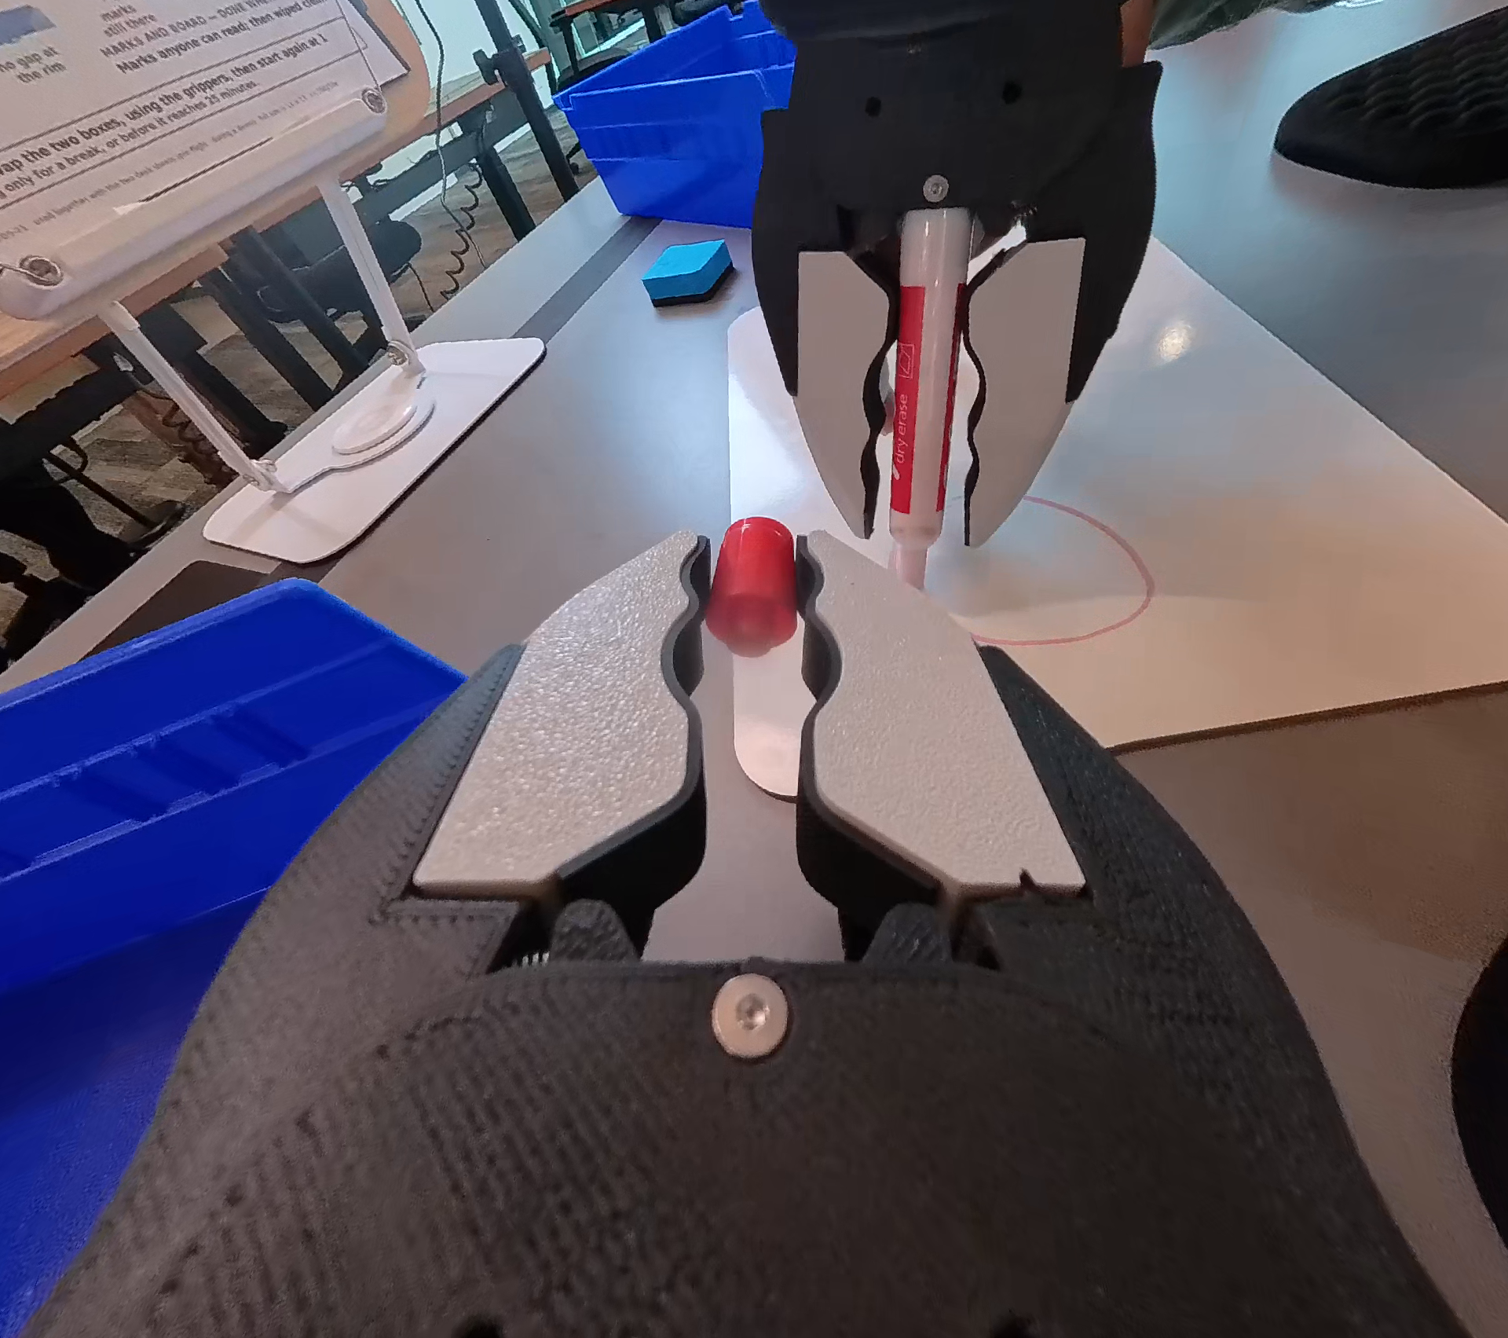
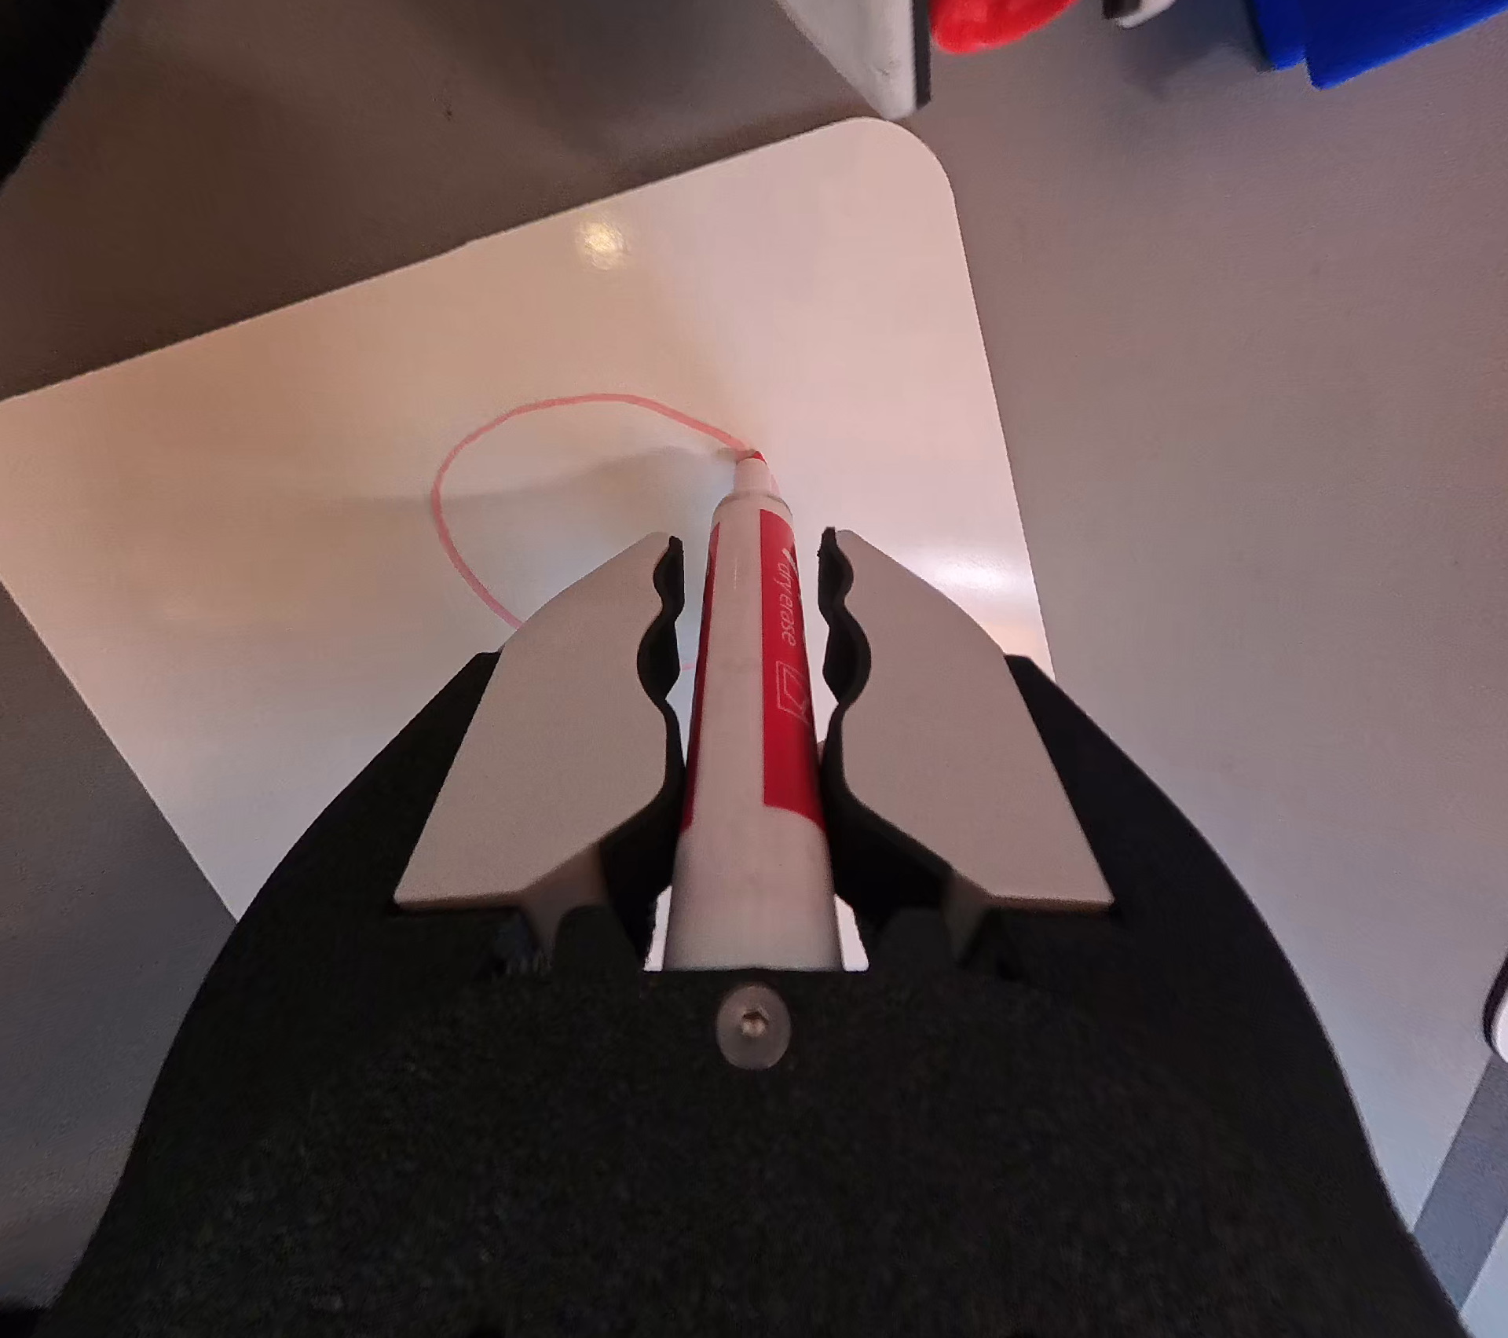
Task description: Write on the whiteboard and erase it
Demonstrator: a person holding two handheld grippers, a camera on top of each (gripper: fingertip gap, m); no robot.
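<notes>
Whiteboard [image 2: 286, 523], thin, stiff and glossy, lies flat mid-frame on the desk [image 2: 1224, 482], right gripper [image 2: 751, 548] clamped around a light, slippery-looking red marker [image 2: 759, 687] mid-barrel, nib touching a faint loop [image 2: 445, 482]; left gripper [image 1: 751, 548] pinches the cap [image 1: 751, 597].

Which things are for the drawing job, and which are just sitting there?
For the job: marker in right gripper, red cap in left gripper, whiteboard, eraser.

Just sitting there: blue bins, instruction sign.
</notes>
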